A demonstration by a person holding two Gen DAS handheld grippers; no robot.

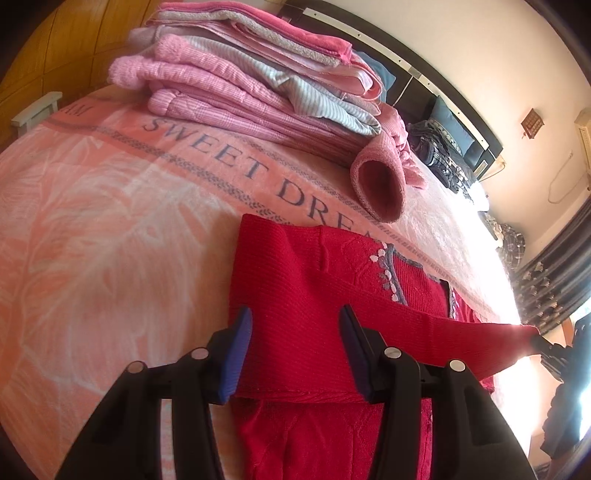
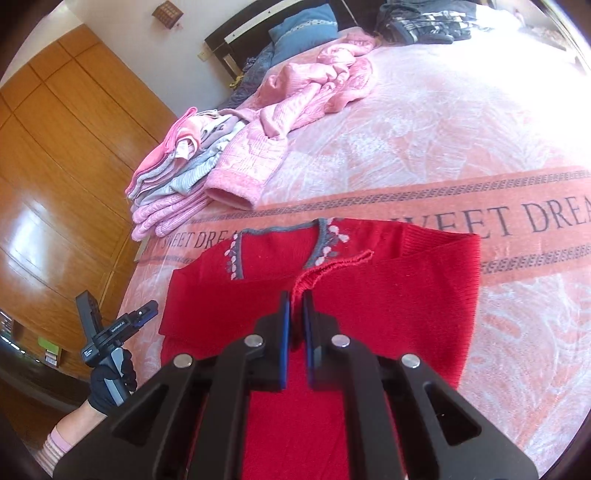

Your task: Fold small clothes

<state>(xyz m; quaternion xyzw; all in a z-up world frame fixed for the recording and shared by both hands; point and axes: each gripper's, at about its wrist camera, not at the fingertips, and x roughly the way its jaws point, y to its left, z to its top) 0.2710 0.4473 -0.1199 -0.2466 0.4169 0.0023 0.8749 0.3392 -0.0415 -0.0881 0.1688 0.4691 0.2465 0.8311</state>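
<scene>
We have the red knit sweater (image 2: pixel 369 295) lying flat on the pink "SWEET DREAMS" blanket (image 2: pixel 424 140), one sleeve (image 1: pixel 424 317) drawn across its chest. Our right gripper (image 2: pixel 295 306) pinches that sleeve's cuff; our left gripper (image 1: pixel 295 332) hovers with its jaws spread, holding nothing. If the thin pinch slips, the sleeve could spring back. Pulling too far could drag the whole body toward the folded pink stack (image 1: pixel 236 74).

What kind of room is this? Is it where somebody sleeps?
Most likely a bedroom. There is a big bed with a pink blanket that says SWEET DREAM, a blue pillow by the dark headboard, and a wooden wardrobe beside it.
</scene>
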